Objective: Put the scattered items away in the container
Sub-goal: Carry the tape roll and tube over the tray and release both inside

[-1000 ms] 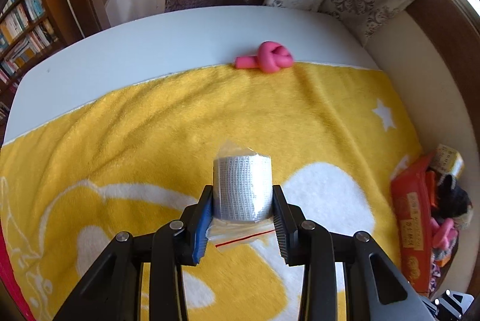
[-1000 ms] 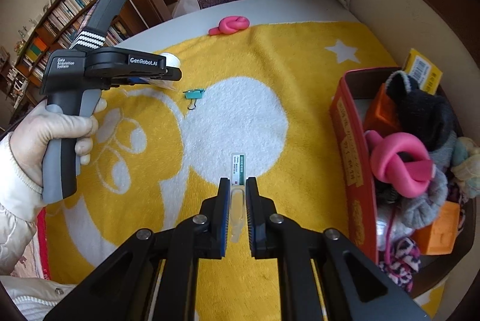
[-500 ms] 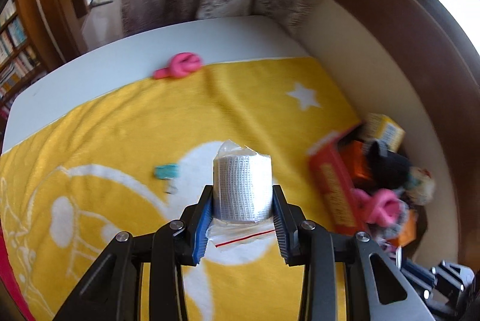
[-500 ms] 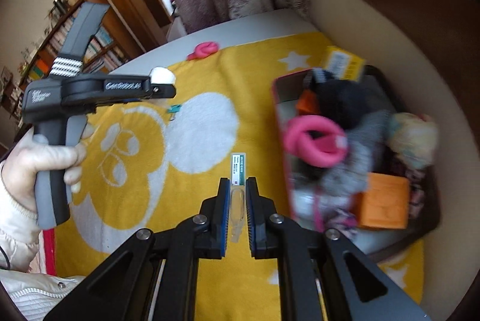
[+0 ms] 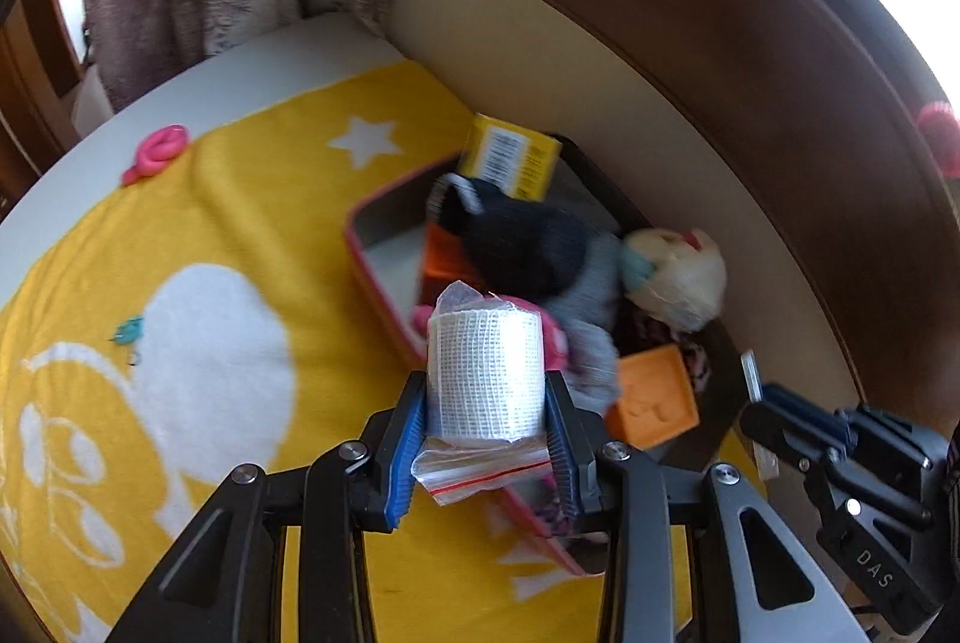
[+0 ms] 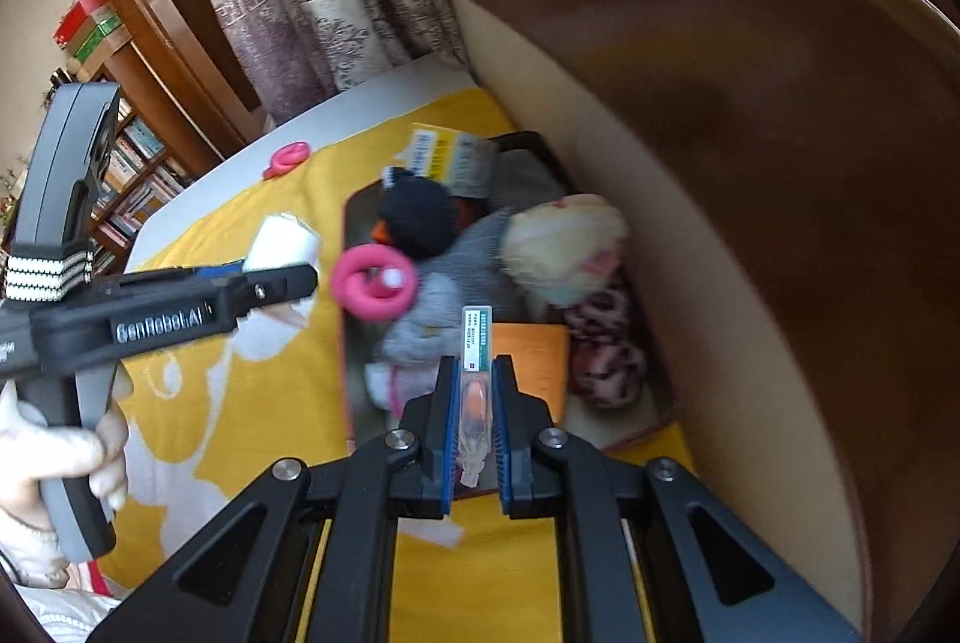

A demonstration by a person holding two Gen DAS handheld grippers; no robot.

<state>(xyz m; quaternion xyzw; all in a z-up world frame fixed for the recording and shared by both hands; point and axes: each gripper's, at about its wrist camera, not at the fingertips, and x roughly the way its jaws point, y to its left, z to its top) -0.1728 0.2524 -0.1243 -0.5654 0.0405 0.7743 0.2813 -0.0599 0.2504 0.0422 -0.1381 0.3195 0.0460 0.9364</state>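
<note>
On the far left of the yellow towel (image 5: 252,199), which covers a white table (image 5: 198,84), a small teal binder clip (image 5: 129,331) lies on the white cartoon figure. Farther back, a knotted pink foam tube (image 5: 157,152) rests at the towel's far edge, where it meets the bare table top.

The left hand-held gripper (image 5: 487,406) pinches a roll of white gauze bandage (image 5: 486,373) sealed in a clear zip bag; both blue pads press against the roll's sides. In the right wrist view the same left hand-held gripper (image 6: 282,277) is seen from the side, held by a gloved hand (image 6: 66,457), with the bandage roll (image 6: 282,241) at its tip above the towel, just left of the container.

The red-rimmed container (image 5: 375,277) stands on the right part of the towel, near the cream wall. It already holds a black knitted item (image 5: 516,247), grey fabric (image 5: 591,277), another pink foam knot (image 6: 375,283), an orange block (image 5: 657,400), a pale plush ball (image 5: 675,277) and a yellow box (image 5: 510,163) leaning at its far end.

The right hand-held gripper (image 6: 477,409) is pressed together on a slim clear packet (image 6: 475,379) with a green-and-white label. The packet sticks up between the pads, above the near end of the container.
</note>
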